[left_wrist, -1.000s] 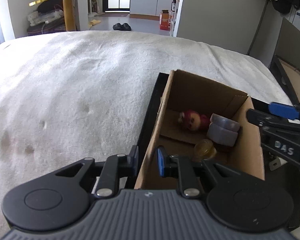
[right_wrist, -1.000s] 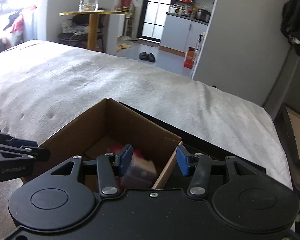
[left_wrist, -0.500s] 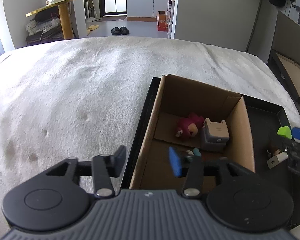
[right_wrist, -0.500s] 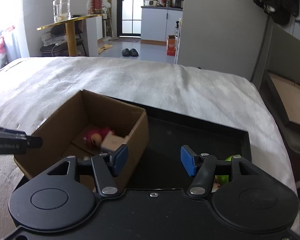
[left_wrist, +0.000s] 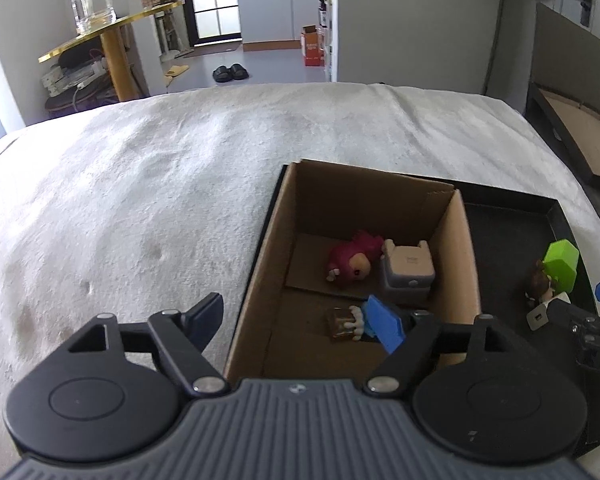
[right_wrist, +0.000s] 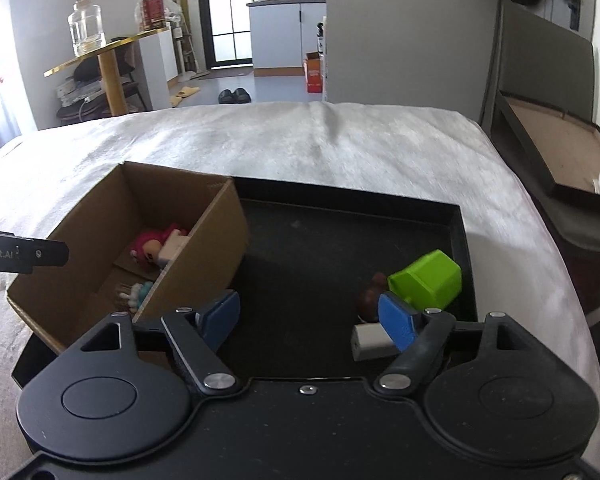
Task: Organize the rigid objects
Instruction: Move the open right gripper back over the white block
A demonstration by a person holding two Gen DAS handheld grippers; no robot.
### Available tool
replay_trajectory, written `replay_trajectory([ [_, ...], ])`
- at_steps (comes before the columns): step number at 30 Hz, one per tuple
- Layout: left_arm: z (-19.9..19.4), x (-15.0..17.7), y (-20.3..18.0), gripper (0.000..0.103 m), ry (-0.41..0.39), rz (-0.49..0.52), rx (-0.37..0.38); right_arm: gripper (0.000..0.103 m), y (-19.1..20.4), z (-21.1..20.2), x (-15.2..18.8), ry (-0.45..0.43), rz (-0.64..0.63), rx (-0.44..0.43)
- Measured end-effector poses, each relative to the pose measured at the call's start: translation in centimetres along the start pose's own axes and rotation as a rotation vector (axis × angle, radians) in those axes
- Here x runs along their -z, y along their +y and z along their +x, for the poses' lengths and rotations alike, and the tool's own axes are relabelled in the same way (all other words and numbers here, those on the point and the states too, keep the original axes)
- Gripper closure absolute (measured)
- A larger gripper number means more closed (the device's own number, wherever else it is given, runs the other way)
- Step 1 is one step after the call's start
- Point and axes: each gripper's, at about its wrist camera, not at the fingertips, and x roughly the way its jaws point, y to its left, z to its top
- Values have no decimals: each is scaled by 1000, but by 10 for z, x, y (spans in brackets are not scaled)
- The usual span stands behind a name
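Both grippers have backed off, left gripper (left_wrist: 300,320) and right gripper (right_wrist: 308,320) with fingers apart and empty; toys lie in the cardboard box (right_wrist: 220,220) at left, while the green block (right_wrist: 428,280) at right of the tray (right_wrist: 464,240) still awaits sorting.

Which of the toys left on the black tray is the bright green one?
The green block, tipped over at the tray's right edge; the brown figure and white piece beside it are duller.

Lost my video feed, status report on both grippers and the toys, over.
Left gripper open, empty, over cardboard box. Right gripper open, empty, over black tray. Green block, white adapter left in tray. Nothing blocking.
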Motion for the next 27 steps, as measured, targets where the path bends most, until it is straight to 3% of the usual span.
replay_trajectory([
  [15,10,1,-37,20,46,84,8,22,-42,15,21,48,95,19],
  [27,20,0,-36,12,78,97,-111,8,-64,45,23,63,128,12],
])
